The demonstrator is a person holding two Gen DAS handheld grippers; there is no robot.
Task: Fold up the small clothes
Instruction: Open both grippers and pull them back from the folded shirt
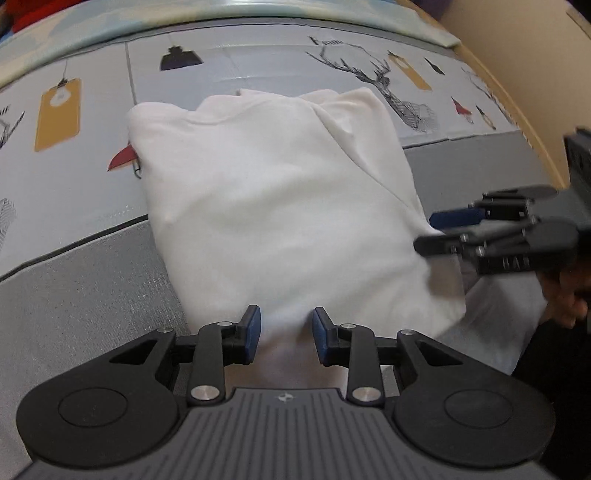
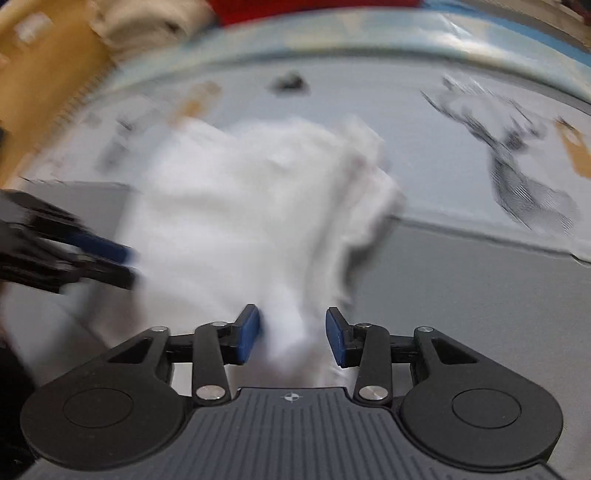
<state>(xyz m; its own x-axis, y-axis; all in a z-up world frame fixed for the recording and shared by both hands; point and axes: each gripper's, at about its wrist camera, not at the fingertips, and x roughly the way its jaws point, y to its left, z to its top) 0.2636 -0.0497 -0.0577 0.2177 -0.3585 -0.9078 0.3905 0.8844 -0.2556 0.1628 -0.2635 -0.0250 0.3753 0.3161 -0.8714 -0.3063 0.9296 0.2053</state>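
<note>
Centrally, a folded white garment [image 1: 273, 206] lies on the printed surface [image 1: 236, 62]. Both the left tongs [image 1: 286, 334] and right tongs [image 2: 293, 336] stand apart, cloth between their pads. The right wrist view is badly blurred.

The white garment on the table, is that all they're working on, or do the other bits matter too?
Part of the job:
white garment
left gripper
right gripper

Just there:
printed tablecloth
red fabric
beige cloth
</note>
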